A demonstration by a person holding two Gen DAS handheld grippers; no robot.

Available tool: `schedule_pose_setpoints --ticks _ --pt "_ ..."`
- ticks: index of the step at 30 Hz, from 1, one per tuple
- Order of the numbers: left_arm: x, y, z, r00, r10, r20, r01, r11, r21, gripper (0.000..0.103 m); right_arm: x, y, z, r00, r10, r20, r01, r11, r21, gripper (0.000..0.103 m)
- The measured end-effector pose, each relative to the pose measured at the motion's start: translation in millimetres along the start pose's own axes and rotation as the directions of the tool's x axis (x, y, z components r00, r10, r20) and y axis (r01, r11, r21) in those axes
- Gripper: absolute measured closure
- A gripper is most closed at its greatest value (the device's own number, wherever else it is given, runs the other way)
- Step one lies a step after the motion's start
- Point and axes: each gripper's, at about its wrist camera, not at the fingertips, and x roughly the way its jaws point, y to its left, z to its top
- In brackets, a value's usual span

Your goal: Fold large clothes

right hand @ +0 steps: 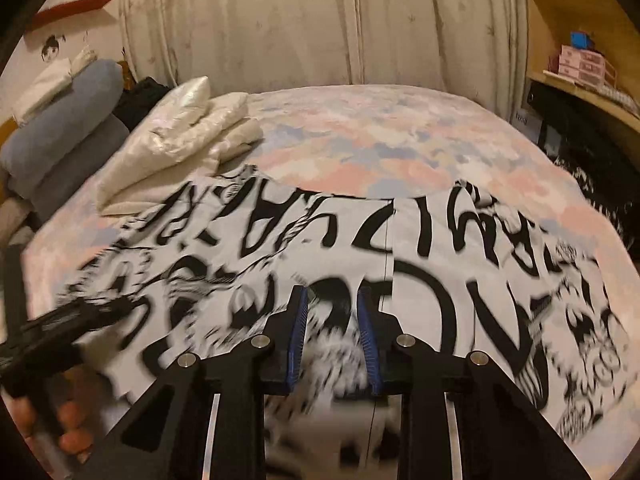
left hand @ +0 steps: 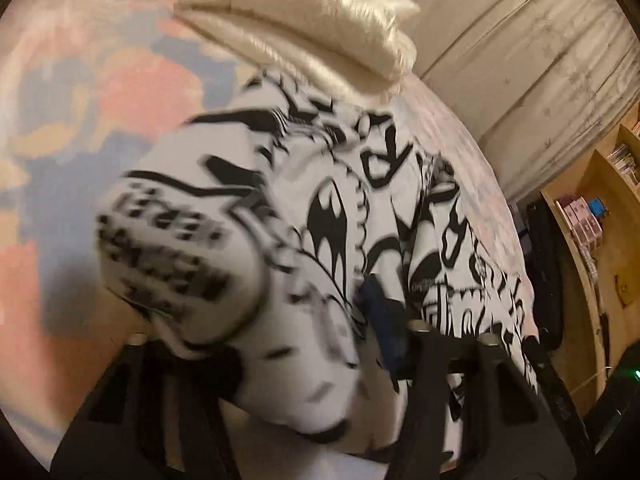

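A large white garment with black graffiti print (right hand: 360, 248) lies spread across the bed. In the left wrist view its sleeve (left hand: 188, 264) is bunched over my left gripper (left hand: 360, 320), which is shut on the cloth; only one blue pad (left hand: 380, 320) shows. My right gripper (right hand: 332, 320) is open, its blue pads (right hand: 298, 332) apart just above the garment's near edge. My left gripper also shows in the right wrist view (right hand: 72, 320) at the left, held by a hand, blurred.
The bed has a pastel pink and blue cover (right hand: 380, 140). A folded cream quilt (right hand: 180, 132) and blue-grey pillows (right hand: 60, 128) lie at its far left. Curtains (right hand: 320, 20) hang behind. Wooden shelves (right hand: 580, 60) stand at the right.
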Motion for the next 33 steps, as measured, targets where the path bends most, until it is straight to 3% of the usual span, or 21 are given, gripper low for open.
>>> schedule_pose_setpoints --ticks 4,8,13,17,20,24,27,28,30,33 --pt "-15.0 -24.5 1.4 0.995 0.032 0.09 -0.044 0.99 0.136 0.082 52.6 -5.2 -5.3 0.996 -0.049 -0.072 0.047 0.998 -0.032 0.08" --pt "-31.2 -62.7 -1.4 0.981 0.031 0.192 -0.087 0.952 0.293 0.086 72.9 -1.8 -17.7 0.996 -0.051 -0.075 0.044 0.995 -0.088 0.08" --pt "-56.8 -110.1 -5.8 0.962 -0.049 0.269 -0.073 0.901 0.427 0.088 83.4 -4.0 -16.8 0.996 -0.022 -0.089 0.014 0.996 -0.088 0.08" --pt "-69.8 -158.3 -18.0 0.953 -0.133 0.272 -0.036 0.843 0.537 0.089 79.9 -8.0 -19.2 0.996 0.02 -0.093 -0.026 0.998 -0.062 0.08" --pt "-71.3 -199.1 -32.4 0.952 -0.187 0.241 0.003 0.794 0.608 0.09 80.5 -19.0 -18.8 0.99 0.094 -0.106 -0.095 0.996 -0.005 0.079" --pt "-65.2 -249.8 -57.0 0.96 -0.208 0.19 0.019 0.719 0.695 0.09 81.0 -42.2 -16.6 0.962 0.235 -0.14 -0.221 0.969 0.112 0.08" --pt "-55.1 -288.0 -79.9 0.963 -0.226 0.145 0.043 0.663 0.748 0.09 65.9 -74.2 -17.5 0.905 0.397 -0.153 -0.351 0.9 0.258 0.08" --pt "-54.2 -297.2 -86.7 0.963 -0.232 0.138 0.048 0.65 0.759 0.09 58.4 -86.2 -19.6 0.9 0.414 -0.137 -0.362 0.885 0.293 0.08" --pt "-49.2 -317.1 -103.3 0.962 -0.245 0.124 0.057 0.618 0.784 0.09 31.1 -126.2 -29.6 0.926 0.368 -0.079 -0.315 0.872 0.374 0.08" --pt "-33.0 -351.8 -139.1 0.965 -0.25 0.079 0.072 0.545 0.835 0.09 -3.7 -182.0 -44.7 0.979 0.201 -0.026 -0.168 0.877 0.45 0.08"
